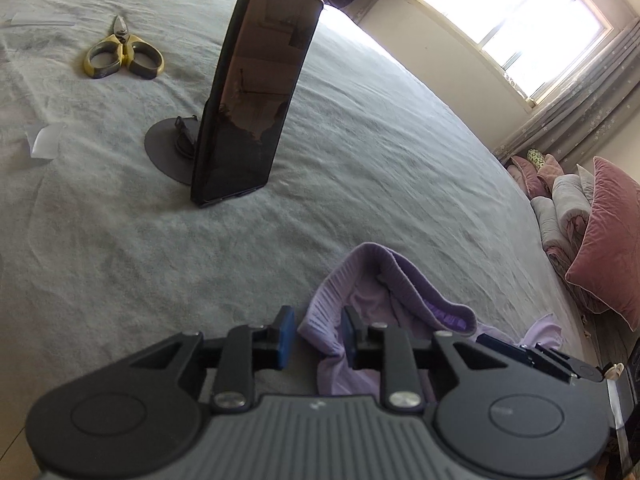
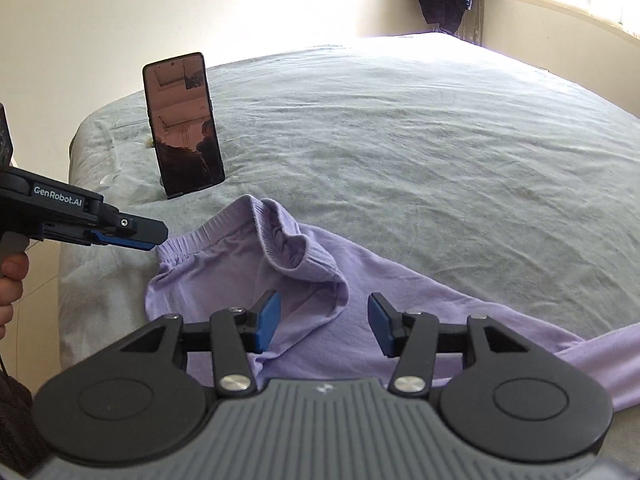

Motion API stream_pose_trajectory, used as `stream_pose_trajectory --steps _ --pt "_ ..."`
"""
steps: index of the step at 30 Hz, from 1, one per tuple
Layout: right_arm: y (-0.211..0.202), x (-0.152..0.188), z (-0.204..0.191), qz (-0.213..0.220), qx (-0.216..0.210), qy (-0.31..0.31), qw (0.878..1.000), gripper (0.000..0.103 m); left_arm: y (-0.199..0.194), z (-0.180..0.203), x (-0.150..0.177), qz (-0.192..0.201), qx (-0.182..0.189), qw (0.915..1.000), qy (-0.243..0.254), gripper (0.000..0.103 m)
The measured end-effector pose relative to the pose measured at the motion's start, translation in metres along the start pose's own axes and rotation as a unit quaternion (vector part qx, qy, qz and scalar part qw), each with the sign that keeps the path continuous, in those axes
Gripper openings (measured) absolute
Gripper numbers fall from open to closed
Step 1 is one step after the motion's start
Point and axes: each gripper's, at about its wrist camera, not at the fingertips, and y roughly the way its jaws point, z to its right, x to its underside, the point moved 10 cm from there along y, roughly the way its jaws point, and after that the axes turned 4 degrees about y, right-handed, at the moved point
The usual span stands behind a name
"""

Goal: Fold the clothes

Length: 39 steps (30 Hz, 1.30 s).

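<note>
Lying rumpled on the grey bedspread [image 2: 400,140], the lilac garment [image 2: 312,320] sits at the near edge of the bed, its ribbed waistband [image 2: 276,240] folded over and standing up in a loose loop. One long part of it trails off to the right in the right wrist view.

The right hand-held gripper [image 2: 324,326] hovers just above the cloth with its blue pads well apart; fabric lies below the gap, but neither pad presses on it, so it is released.

The left hand-held gripper [image 1: 316,340] has its pads set closer together, with a fold of the lilac waistband edge rising between them. A gap shows beside the left pad, so it looks released too, not clenched on the cloth. In the right wrist view this same gripper reaches in from the left, its tip just at the waistband's corner, with a person's fingers [image 2: 12,280] on its handle.

Farther back on the bed a dark phone [image 1: 256,92] stands upright on a round stand [image 1: 172,148]. Yellow-handled scissors [image 1: 124,54] lie beyond it, well apart from the garment. Pink cushions [image 1: 608,240] sit off to the right beneath a window [image 1: 516,12].
</note>
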Motion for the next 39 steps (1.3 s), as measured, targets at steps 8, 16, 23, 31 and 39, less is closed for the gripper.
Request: stream_pose_trajectory --steps 8,16,23,31,39 --pt "0.020 -0.007 -0.012 -0.008 0.005 -0.077 0.997 0.036 0.013 -0.007 0.013 -0.050 0.034 0.9963 -0.061 0.025" --pt "0.011 -0.022 -0.042 -0.022 -0.072 -0.041 0.996 0.011 0.010 -0.011 0.009 -0.031 0.002 0.9973 -0.066 0.012" --pt "0.016 -0.030 -0.089 -0.042 -0.146 -0.005 0.988 0.009 0.004 -0.019 0.002 -0.015 -0.001 0.9970 -0.075 0.012" --pt "0.054 -0.028 -0.108 -0.065 -0.136 0.022 0.988 0.009 -0.013 -0.021 -0.013 0.021 0.026 0.9958 -0.085 0.012" --pt "0.064 -0.023 -0.108 -0.060 -0.138 0.054 0.987 0.023 -0.017 0.005 -0.021 0.036 0.086 0.9934 -0.066 0.012"
